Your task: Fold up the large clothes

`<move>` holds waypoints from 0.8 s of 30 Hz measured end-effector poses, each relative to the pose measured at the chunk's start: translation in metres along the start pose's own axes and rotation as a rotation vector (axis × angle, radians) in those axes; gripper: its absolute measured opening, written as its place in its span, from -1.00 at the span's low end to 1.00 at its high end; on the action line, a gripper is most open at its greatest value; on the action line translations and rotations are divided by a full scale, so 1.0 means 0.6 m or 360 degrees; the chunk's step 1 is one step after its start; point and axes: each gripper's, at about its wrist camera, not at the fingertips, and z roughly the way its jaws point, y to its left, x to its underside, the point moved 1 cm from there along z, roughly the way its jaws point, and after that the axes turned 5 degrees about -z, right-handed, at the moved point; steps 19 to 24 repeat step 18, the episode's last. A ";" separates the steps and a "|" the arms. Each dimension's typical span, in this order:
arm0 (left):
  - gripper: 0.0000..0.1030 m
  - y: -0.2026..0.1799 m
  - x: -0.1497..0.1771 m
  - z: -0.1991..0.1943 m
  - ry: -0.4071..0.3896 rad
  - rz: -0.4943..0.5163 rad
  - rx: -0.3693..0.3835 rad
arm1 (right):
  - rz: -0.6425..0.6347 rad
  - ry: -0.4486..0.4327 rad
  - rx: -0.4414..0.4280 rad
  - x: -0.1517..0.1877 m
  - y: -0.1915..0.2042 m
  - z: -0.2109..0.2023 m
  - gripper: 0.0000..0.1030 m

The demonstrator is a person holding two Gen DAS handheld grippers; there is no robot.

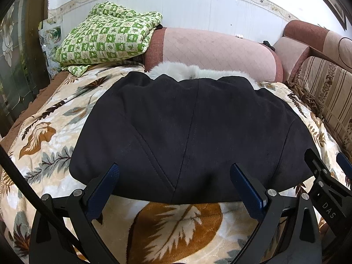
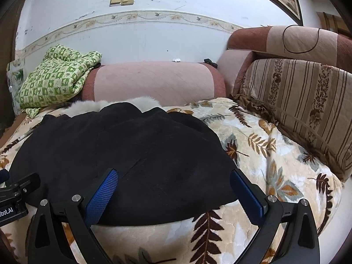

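A large black coat [image 1: 187, 132] with a pale fur collar [image 1: 176, 71] lies spread flat on a leaf-patterned blanket [image 1: 176, 226]. It also shows in the right wrist view [image 2: 123, 151] with the fur collar [image 2: 99, 106] at its far edge. My left gripper [image 1: 175, 176] is open and empty, its fingers over the coat's near hem. My right gripper [image 2: 173, 183] is open and empty over the near right part of the hem. The right gripper also shows at the right edge of the left wrist view [image 1: 327, 167].
The blanket [image 2: 275, 154] covers a sofa seat. A pink bolster [image 1: 220, 50] lies behind the coat. A folded green checked quilt [image 1: 107, 35] sits at the back left. A striped cushion [image 2: 308, 101] lines the right side. A wall stands behind.
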 end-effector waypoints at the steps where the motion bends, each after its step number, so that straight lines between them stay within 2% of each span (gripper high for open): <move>1: 0.95 0.000 0.000 0.000 -0.0001 -0.0001 0.0001 | 0.0004 0.0001 0.0000 0.000 -0.002 0.000 1.00; 24: 0.95 -0.006 0.002 -0.006 -0.0035 0.0026 -0.0007 | 0.0041 0.0015 -0.0005 -0.002 -0.006 -0.001 1.00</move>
